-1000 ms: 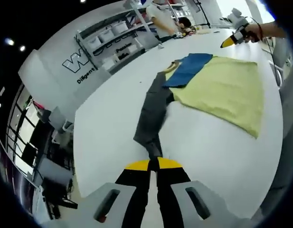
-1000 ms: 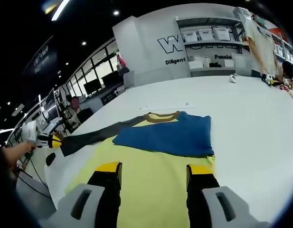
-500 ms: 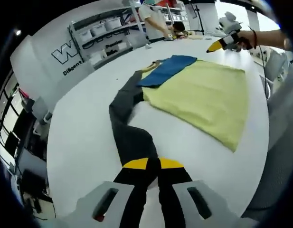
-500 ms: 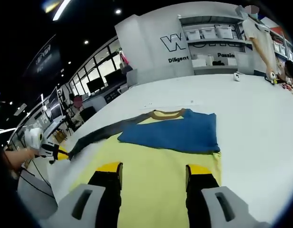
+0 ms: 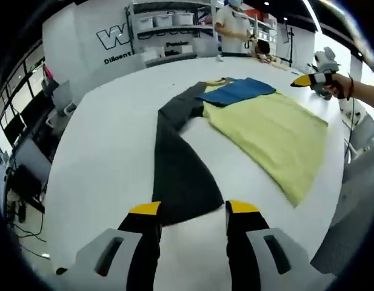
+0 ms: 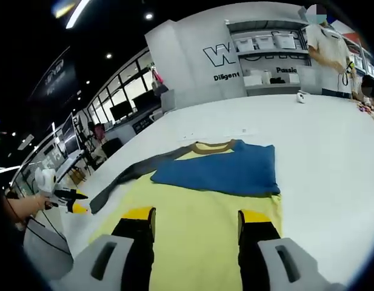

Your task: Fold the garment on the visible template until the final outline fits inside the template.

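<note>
- Your left gripper (image 5: 191,213) sits low over the white table (image 5: 108,139), jaws spread apart with nothing between them; the cuff end of the dark grey sleeve (image 5: 177,173) lies flat on the table just ahead of the tips.
- Your right gripper (image 6: 196,216) hovers above the yellow body (image 6: 199,212) of the garment, jaws also parted and empty.
- In the left gripper view, your right gripper (image 5: 311,80) is held off the far edge of the garment, a hand (image 5: 347,91) behind it; its jaws are too small there to judge.
- In the right gripper view, your left gripper (image 6: 71,200) is at the sleeve's end, at the table's near corner.
- The garment lies spread on the table: yellow body, blue sleeve (image 6: 226,170) folded across the chest, brown collar (image 6: 211,145) pointing away toward the shelving (image 6: 268,57).
- The grey sleeve stretches out long from the shoulder, its long axis running toward your left gripper.
- The yellow hem passes under the right jaws and is cut off.
- No template outline can be made out.
</note>
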`<state>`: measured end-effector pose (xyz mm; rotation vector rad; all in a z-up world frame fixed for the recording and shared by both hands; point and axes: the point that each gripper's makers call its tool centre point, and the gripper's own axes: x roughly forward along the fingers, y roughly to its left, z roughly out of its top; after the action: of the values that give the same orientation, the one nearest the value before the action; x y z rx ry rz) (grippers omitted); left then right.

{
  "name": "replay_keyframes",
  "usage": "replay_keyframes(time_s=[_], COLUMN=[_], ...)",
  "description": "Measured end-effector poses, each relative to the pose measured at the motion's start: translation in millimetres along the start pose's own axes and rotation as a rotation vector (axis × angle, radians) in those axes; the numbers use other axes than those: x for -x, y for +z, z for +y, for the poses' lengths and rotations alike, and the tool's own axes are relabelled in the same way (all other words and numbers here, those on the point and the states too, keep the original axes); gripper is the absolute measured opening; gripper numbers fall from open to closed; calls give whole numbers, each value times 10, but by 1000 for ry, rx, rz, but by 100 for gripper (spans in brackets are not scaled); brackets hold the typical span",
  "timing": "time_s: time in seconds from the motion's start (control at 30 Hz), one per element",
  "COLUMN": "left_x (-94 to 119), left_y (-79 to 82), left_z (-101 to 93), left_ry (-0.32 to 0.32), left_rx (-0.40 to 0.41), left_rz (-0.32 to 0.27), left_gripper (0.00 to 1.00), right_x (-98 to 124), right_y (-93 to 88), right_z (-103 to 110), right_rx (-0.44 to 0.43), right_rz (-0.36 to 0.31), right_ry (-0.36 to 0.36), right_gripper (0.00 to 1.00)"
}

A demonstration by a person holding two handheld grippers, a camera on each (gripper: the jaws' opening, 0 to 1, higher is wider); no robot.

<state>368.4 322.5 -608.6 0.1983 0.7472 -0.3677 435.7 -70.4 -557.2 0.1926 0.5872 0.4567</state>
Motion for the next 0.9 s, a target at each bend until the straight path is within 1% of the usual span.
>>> replay_keyframes(time_s=[0.03, 0.1, 0.2, 0.23, 0.27, 0.4, 0.43, 0.57, 0.67, 0.77, 0.83, 0.9], left_x=[10, 28, 35, 31, 26, -5, -22, -52, -75, -110, -126, -128], left_y=[-18, -90, -123, -119, -125, -215, -230, -219, -210, -227, -221, -218], left_z=[46, 147, 193, 184, 196, 243, 237, 210, 186, 177, 201, 207], left_ry=[17, 55, 72, 63, 66, 86, 81, 69, 63, 58, 63, 63], left_rx=[15, 48, 132, 157, 204, 242, 258, 283, 279, 287, 288, 292], left_rz=[3, 29, 23, 15, 5, 48, 53, 44, 46, 66, 58, 60], left_gripper=[41, 39, 38, 39, 39, 39, 39, 37, 36, 33, 31, 28], right_x=[6, 26, 68, 77, 86, 121, 132, 165, 187, 215, 228, 241], right_y=[6, 22, 36, 29, 22, -29, -43, -85, -100, -116, -129, -145], right_z=[4, 14, 35, 34, 34, 59, 73, 114, 119, 130, 133, 133], right_rx=[0, -4, 0, 9, 18, 43, 51, 65, 72, 79, 83, 92], right_rz=[-2, -10, -19, -16, -12, 8, 10, 22, 28, 33, 36, 42], right_ry=[0, 3, 6, 3, 1, 3, 6, 16, 15, 15, 14, 13], right_gripper=[52, 54, 60, 61, 62, 72, 74, 82, 86, 91, 95, 96])
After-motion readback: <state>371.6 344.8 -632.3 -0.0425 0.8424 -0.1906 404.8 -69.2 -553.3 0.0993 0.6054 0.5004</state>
